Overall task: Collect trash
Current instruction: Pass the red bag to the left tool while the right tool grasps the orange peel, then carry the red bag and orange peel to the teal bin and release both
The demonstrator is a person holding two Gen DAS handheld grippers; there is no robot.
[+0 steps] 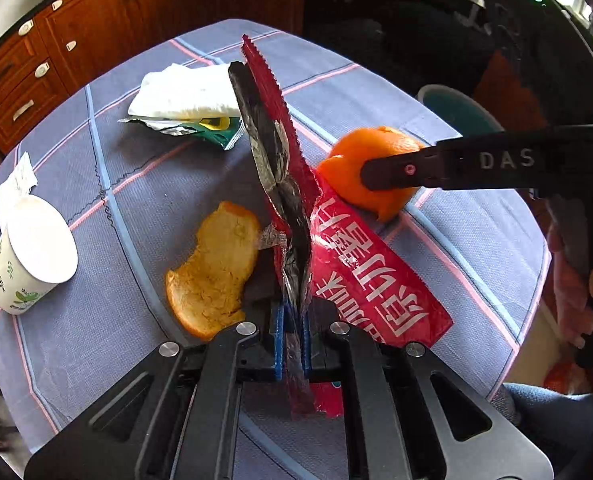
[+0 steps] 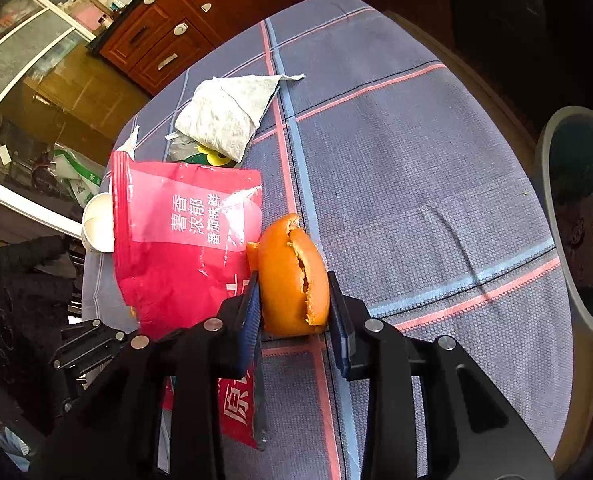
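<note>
My left gripper is shut on a red snack wrapper with white Chinese lettering and a foil inside, held upright above the table. The wrapper also shows in the right wrist view. My right gripper is shut on a curled orange peel, which also shows in the left wrist view with a black finger across it. A second orange peel, pith side up, lies on the blue checked tablecloth left of my left gripper.
A crumpled white napkin lies on a green foil wrapper at the far side. A paper cup lies tipped at the left. A round bin holding trash stands off the table's right edge. Wooden cabinets stand behind.
</note>
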